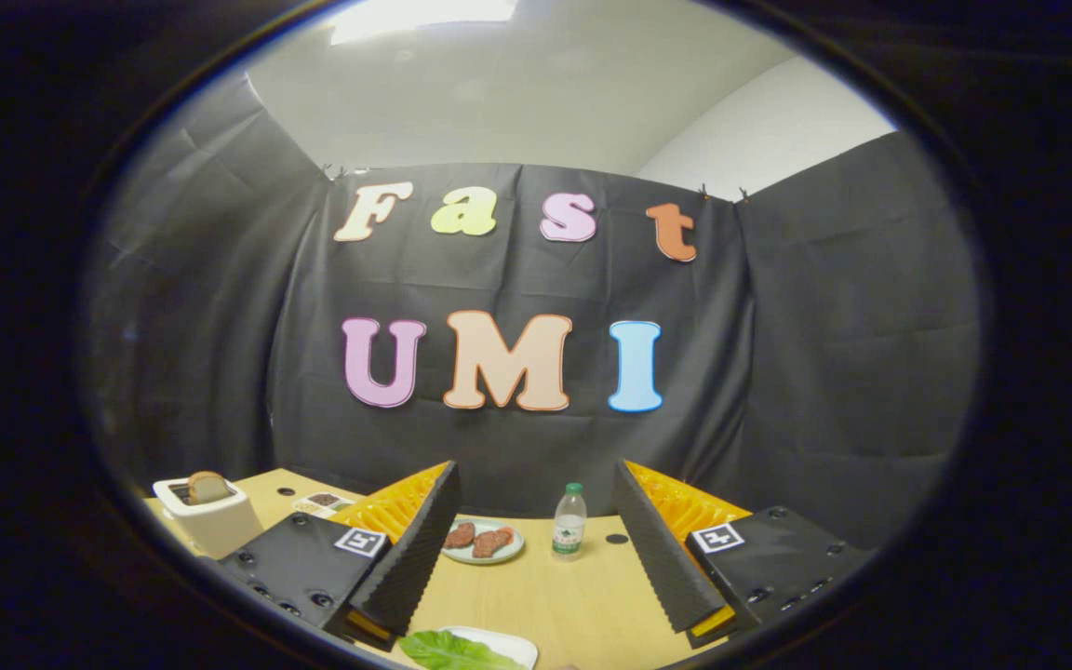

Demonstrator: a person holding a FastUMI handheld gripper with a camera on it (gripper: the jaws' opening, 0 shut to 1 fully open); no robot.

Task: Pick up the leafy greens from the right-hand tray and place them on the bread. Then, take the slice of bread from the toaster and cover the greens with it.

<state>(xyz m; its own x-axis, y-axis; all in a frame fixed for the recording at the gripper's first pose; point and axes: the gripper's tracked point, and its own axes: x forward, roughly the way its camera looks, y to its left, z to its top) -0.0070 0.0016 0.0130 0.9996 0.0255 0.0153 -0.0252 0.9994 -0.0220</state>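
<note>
My gripper (536, 609) is open, held above the wooden table (582, 605) with nothing between its fingers. A green leaf (452, 649) lies on a white tray (513, 642) just below and between the fingertips, nearer the left finger. To the far left stands a white toaster (208, 516) with a slice of bread (207, 485) sticking up from its slot. Beyond the fingers sits a pale plate (508, 549) with brown patties (482, 540) on it.
A small clear water bottle (569, 523) with a green cap stands upright right of the plate, beyond the fingers. A small dish (322, 502) with dark contents sits behind the left finger near the toaster. The black cloth wall closes the table's far side.
</note>
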